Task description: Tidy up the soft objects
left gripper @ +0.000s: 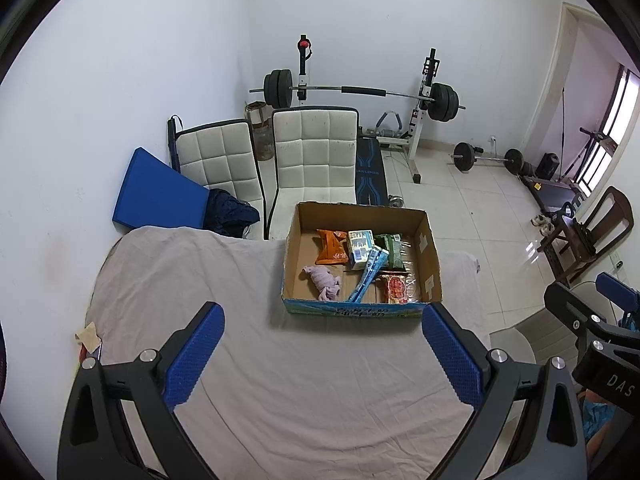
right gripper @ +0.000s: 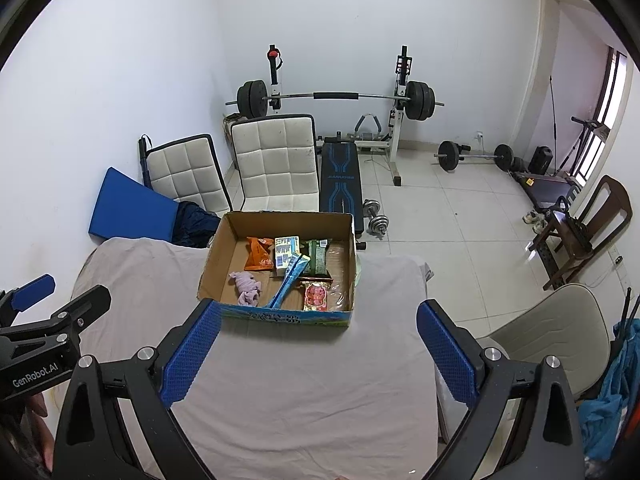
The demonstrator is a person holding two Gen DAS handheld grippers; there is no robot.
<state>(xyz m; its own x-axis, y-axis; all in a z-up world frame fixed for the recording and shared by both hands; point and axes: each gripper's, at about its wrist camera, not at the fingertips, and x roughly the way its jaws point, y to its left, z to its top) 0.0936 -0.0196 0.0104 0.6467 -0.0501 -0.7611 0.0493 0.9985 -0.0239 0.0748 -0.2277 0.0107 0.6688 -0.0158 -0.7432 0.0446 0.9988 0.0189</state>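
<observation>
White-walled room, tiled floor; counter (left gripper: 280,380) under a wrinkled grey cloth, with a cardboard box (left gripper: 434,264) at its far edge. Behind it: two white quilted chairs (left gripper: 312,152), a blue pad (left gripper: 160,192) leaning on the wall, a barbell rack (left gripper: 360,92), a weight bench (right gripper: 340,184). Right side: a loose barbell (left gripper: 486,158) on the floor, a wooden chair (left gripper: 592,228), a beige chair (right gripper: 552,328) right beside the counter. Nothing sits on the cloth between either claw and the box. Left claw (left gripper: 320,360) has jaws wide apart, empty, low over the counter, the box straight ahead. Right claw (right gripper: 316,354) likewise spread and empty; its left finger overlaps the box's near left corner in frame, contact can't be judged. Only the right view shows dumbbells (right gripper: 374,216) beside the bench and blue cloth (right gripper: 612,400) past the beige chair; only the left view shows a paper scrap (left gripper: 89,336) at the counter's left edge. Each view catches the other claw at its margin. Box contents: pink cloth (left gripper: 324,280) near front left, orange packet (left gripper: 332,246) behind it, white carton (left gripper: 360,248) mid, green packet (left gripper: 392,250) to its right, blue tube (left gripper: 368,276) lying diagonally, red packet (left gripper: 398,288) at front right. All soft items are inside the box.
</observation>
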